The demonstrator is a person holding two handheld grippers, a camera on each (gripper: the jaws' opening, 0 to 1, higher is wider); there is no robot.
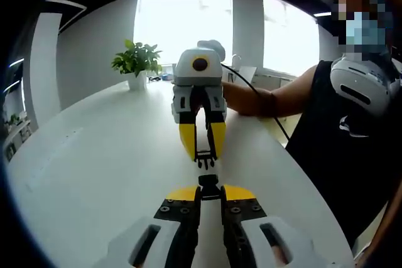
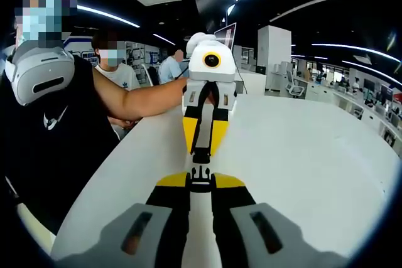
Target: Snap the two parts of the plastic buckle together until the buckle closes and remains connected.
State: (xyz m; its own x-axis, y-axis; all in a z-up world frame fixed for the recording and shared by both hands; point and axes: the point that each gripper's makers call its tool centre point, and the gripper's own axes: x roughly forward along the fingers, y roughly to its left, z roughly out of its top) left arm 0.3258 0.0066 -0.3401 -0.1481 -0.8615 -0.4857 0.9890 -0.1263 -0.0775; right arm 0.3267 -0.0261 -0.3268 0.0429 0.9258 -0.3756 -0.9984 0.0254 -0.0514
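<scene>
1. In the left gripper view, we see the left gripper [image 1: 210,187] rising from the bottom edge, its yellow-tipped jaws clenched on a black buckle part [image 1: 209,182] that protrudes from between the tips.
2. Facing it, the right gripper [image 1: 204,155] points back at us over the white table [image 1: 94,167]. Its jaws are clamped on the pronged buckle part [image 1: 205,160], whose prongs extend past the tips.
3. In this view we read a narrow gap between the two parts; they are aligned tip to tip, not joined.
4. In the right gripper view, the right gripper [image 2: 200,181] holds the pronged part [image 2: 200,177] between closed jaws, and the left gripper [image 2: 201,150] holds the other part [image 2: 201,155] directly opposite.
5. Here the parts appear touching or nearly so; we cannot tell whether they have engaged.
6. A potted plant [image 1: 137,62] stands at the table's far end.
</scene>
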